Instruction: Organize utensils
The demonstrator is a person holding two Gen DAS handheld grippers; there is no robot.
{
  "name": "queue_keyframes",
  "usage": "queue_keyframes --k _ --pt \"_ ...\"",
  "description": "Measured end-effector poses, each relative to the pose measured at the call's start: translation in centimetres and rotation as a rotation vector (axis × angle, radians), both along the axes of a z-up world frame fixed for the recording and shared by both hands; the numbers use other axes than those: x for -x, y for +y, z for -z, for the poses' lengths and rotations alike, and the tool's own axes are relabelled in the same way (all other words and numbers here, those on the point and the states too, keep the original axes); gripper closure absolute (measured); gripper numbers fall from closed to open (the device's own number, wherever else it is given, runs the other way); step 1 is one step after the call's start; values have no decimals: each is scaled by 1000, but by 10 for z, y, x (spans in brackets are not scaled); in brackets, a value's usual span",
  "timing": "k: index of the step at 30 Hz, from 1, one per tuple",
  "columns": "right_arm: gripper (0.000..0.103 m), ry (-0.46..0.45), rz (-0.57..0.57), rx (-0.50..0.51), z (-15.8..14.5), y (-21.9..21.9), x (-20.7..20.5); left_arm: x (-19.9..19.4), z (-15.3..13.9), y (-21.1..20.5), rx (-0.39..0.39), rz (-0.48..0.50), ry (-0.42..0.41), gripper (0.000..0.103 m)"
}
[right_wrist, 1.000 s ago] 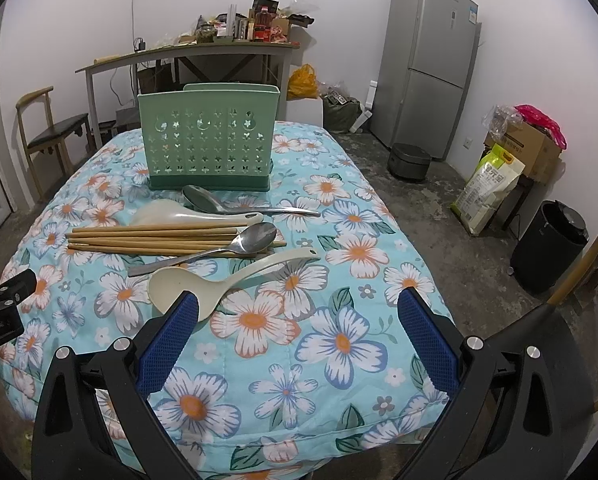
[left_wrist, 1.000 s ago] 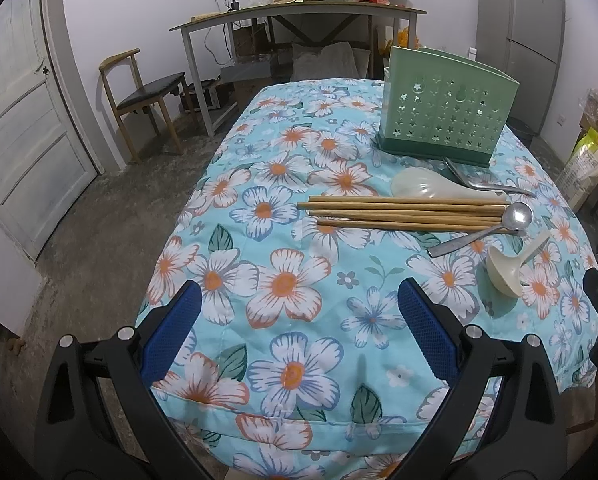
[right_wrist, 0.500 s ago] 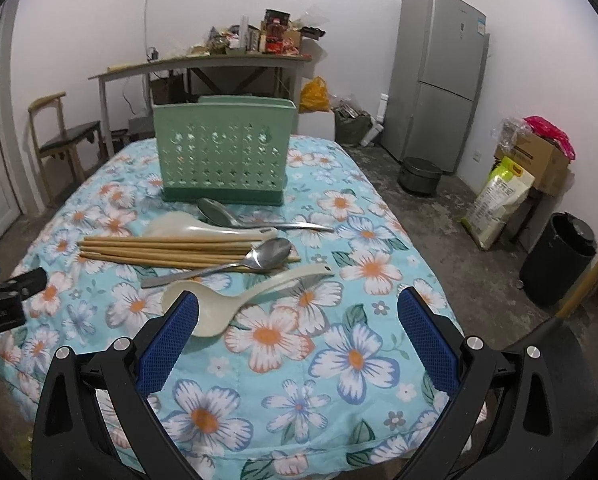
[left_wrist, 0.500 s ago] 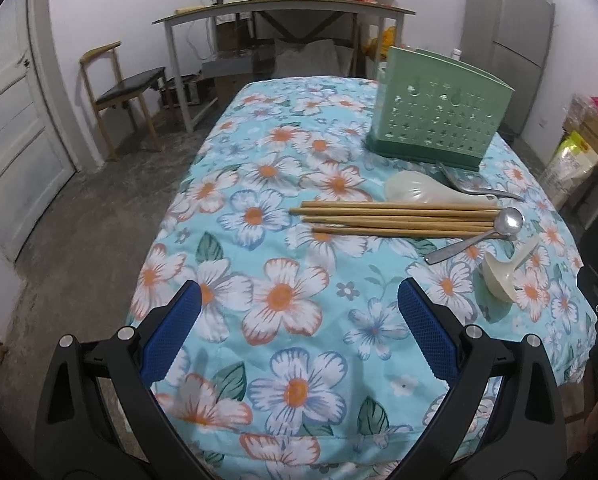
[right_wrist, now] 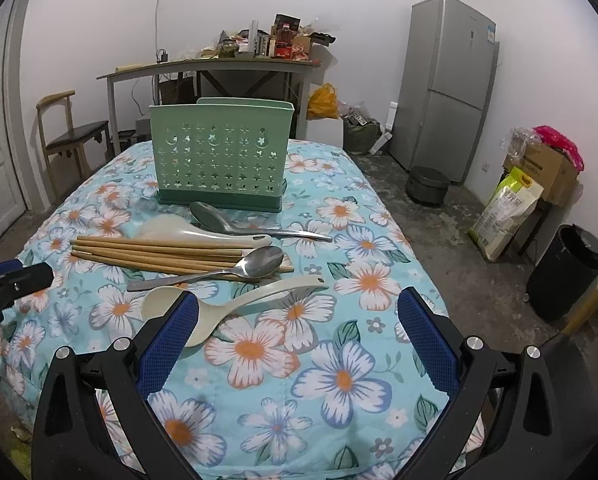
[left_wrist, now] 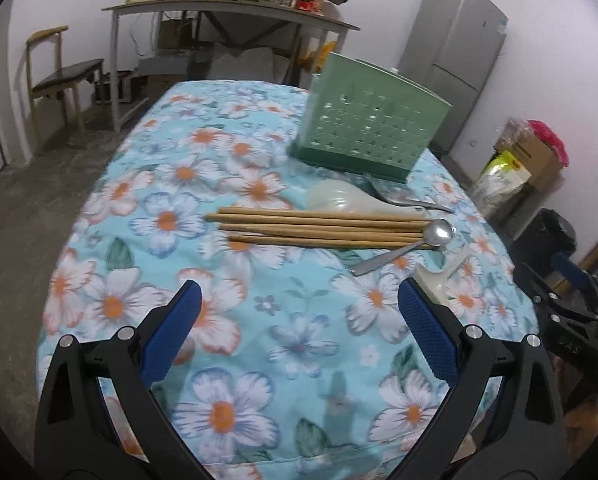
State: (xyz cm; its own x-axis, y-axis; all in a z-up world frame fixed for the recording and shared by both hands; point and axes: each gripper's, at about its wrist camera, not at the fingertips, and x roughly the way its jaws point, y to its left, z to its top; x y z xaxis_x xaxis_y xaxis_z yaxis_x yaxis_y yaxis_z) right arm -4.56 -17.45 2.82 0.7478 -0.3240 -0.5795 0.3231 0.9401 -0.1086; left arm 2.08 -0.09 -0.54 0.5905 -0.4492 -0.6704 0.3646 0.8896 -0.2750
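A green perforated utensil holder (right_wrist: pixel 220 162) (left_wrist: pixel 369 131) stands upright at the far side of the flowered table. In front of it lie several wooden chopsticks (right_wrist: pixel 159 254) (left_wrist: pixel 319 228), a steel spoon (right_wrist: pixel 227 270) (left_wrist: pixel 411 246), a larger steel spoon (right_wrist: pixel 235 222), a pale rice paddle (right_wrist: pixel 195 234) (left_wrist: pixel 351 200) and a cream ladle-like spoon (right_wrist: pixel 227 310) (left_wrist: pixel 439 276). My left gripper (left_wrist: pixel 299 320) is open above the table's near edge, short of the chopsticks. My right gripper (right_wrist: pixel 297 328) is open, its left finger just in front of the cream spoon's bowl.
The flowered tablecloth (right_wrist: pixel 339 380) drops off at the near edge. The left gripper shows at the left edge of the right wrist view (right_wrist: pixel 7 284). Behind stand a cluttered desk (right_wrist: pixel 219 66), a chair (right_wrist: pixel 71 136), a fridge (right_wrist: pixel 447 88), a black bin (right_wrist: pixel 565 270) and boxes (right_wrist: pixel 547 168).
Both grippers have moved forward toward the utensils, and the left view has swung to the right. Both stay open with nothing held.
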Motion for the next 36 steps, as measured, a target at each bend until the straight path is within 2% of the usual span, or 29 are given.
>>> queue_keyframes --k 3,6,11,13,15,16,18,24,27,31,36 --pt "6 20 1 -25 3 -7 -4 -4 4 -6 75 31 63 8" --pt "6 29 -3 -91 7 -16 -6 -6 7 -17 88 47 86 8" --pt "6 54 -4 -183 19 -30 -12 -2 6 -38 114 157 83 9" --pt "6 61 -13 -216 23 -34 -14 1 5 -48 108 202 73 29" --pt "6 58 -17 -232 26 -35 -15 0 6 -58 106 241 100 37" --pt "6 55 -15 -239 27 -37 -16 -2 9 -62 120 259 125 45" --pt "6 52 -11 -245 29 -40 -18 -5 13 -68 149 292 165 55" --pt "6 36 6 -274 30 -52 -20 -17 27 -77 261 339 281 71" --pt "6 30 11 -293 31 -57 -20 -25 40 -81 259 314 330 85" --pt "6 29 13 -308 32 -62 -19 -31 58 -85 266 291 407 93" --pt "6 15 28 -305 28 -65 -14 -31 61 -86 285 269 423 91"
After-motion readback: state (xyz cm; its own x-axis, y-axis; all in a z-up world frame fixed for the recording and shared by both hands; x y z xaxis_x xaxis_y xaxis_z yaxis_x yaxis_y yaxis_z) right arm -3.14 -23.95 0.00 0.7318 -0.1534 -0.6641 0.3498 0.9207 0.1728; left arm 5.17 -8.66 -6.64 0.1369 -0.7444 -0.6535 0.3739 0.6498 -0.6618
